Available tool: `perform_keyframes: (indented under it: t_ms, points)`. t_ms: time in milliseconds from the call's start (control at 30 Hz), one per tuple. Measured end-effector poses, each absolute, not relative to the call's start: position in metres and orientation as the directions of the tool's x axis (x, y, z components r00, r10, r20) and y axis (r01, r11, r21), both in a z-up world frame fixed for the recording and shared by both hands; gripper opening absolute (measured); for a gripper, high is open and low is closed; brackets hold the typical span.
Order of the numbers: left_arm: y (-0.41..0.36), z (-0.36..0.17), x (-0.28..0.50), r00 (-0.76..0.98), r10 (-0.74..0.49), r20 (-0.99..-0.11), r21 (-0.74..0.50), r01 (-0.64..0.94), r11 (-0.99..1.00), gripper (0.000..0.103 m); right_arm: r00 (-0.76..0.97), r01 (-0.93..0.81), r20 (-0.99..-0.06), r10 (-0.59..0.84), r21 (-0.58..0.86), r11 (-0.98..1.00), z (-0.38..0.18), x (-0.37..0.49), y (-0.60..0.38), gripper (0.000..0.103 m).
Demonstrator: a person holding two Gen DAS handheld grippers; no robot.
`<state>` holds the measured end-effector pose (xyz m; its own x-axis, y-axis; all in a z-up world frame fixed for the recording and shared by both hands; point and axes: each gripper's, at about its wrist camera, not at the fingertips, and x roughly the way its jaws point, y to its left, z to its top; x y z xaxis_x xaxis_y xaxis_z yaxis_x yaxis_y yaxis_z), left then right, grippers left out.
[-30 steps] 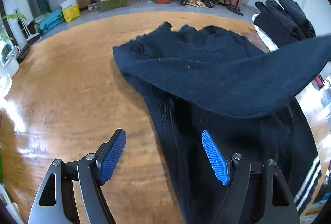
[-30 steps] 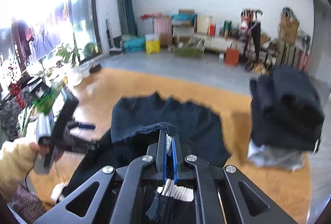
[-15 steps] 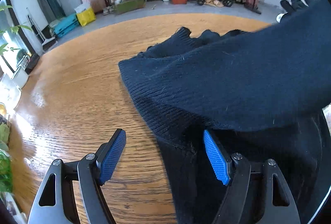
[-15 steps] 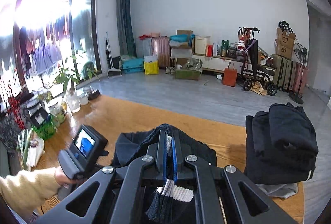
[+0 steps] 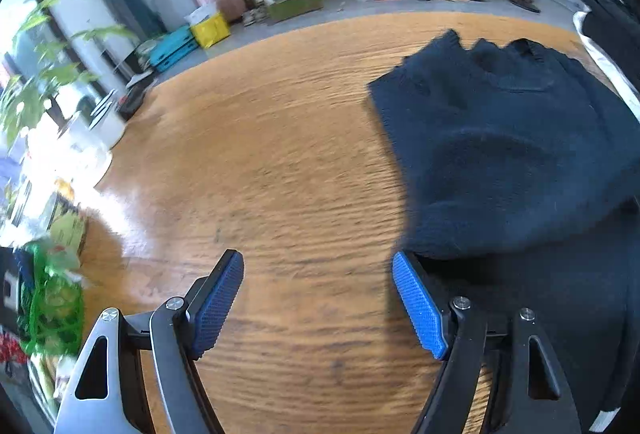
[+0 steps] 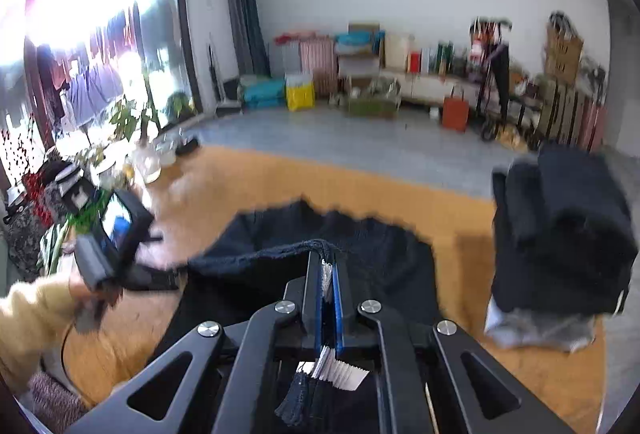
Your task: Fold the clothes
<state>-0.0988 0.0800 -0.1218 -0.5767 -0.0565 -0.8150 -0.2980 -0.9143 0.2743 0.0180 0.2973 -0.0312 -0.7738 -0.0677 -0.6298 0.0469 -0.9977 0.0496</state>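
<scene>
left gripper open over table | dark sweater at right

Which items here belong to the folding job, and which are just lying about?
In the job:
- dark knit sweater
- right gripper, shut on its edge
- left gripper, open
- stack of folded dark clothes

Lying about:
- potted plants
- orange bag
- yellow bag

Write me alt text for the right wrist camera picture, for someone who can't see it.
The right gripper is shut on the edge of a dark navy sweater with white stripes, lifting it over a wooden table. A pile of folded dark clothes sits at right; at left, a hand in a yellow sleeve holds the left gripper.
</scene>
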Motion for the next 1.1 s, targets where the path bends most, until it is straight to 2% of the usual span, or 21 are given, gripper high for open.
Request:
perform_keyframes:
  t_ms: [33, 100, 367, 500, 600, 633, 767, 833, 967, 1033, 1100]
  points:
    - [0.078, -0.122, -0.100, -0.575, -0.088, -0.813, 0.296, -0.278, -0.914, 0.078, -0.750, 0.050, -0.657, -0.080, 0.065, -0.997, -0.041, 0.022, 0.298, 0.005]
    - [0.068, -0.121, -0.101, -0.560, -0.075, -0.825, 0.260, -0.259, -0.930, 0.078, -0.704, 0.065, -0.701, -0.112, 0.094, -0.993, -0.059, 0.036, 0.297, 0.005]
    - [0.051, -0.081, -0.077, -0.471, 0.238, -0.850, -0.157, -0.204, -0.966, 0.078, -0.541, 0.078, -0.823, -0.176, 0.160, -0.984, -0.126, 0.092, 0.288, 0.006]
    - [0.057, -0.072, -0.063, -0.314, 0.437, -0.843, -0.404, -0.166, -0.900, 0.078, -0.490, 0.030, -0.861, -0.136, 0.139, -0.990, -0.152, 0.115, 0.293, 0.013]
    - [0.067, -0.074, -0.044, -0.190, 0.557, -0.808, -0.538, -0.147, -0.830, 0.078, -0.509, -0.017, -0.844, -0.168, 0.205, -0.979, -0.147, 0.129, 0.313, 0.033]
    - [0.071, -0.075, -0.038, -0.171, 0.585, -0.793, -0.566, -0.149, -0.811, 0.078, -0.522, -0.024, -0.835, -0.176, 0.221, -0.975, -0.142, 0.134, 0.320, 0.036]
    - [0.096, -0.077, -0.014, -0.073, 0.718, -0.692, -0.709, -0.117, -0.695, 0.078, -0.572, -0.049, -0.788, -0.229, 0.311, -0.949, -0.135, 0.146, 0.345, 0.040]
    - [0.113, -0.081, -0.009, -0.038, 0.757, -0.653, -0.751, -0.101, -0.653, 0.078, -0.571, -0.039, -0.779, -0.259, 0.341, -0.939, -0.139, 0.144, 0.347, 0.040]
    - [0.148, -0.076, -0.014, -0.064, 0.764, -0.642, -0.756, -0.115, -0.644, 0.078, -0.546, -0.003, -0.772, -0.325, 0.390, -0.921, -0.152, 0.148, 0.342, 0.040]
    - [0.166, -0.081, -0.026, -0.078, 0.786, -0.614, -0.779, -0.106, -0.618, 0.078, -0.539, 0.001, -0.773, -0.335, 0.397, -0.918, -0.156, 0.156, 0.335, 0.043]
    - [0.177, -0.090, -0.036, -0.097, 0.774, -0.626, -0.768, -0.097, -0.633, 0.078, -0.533, -0.008, -0.780, -0.327, 0.391, -0.920, -0.164, 0.157, 0.329, 0.043]
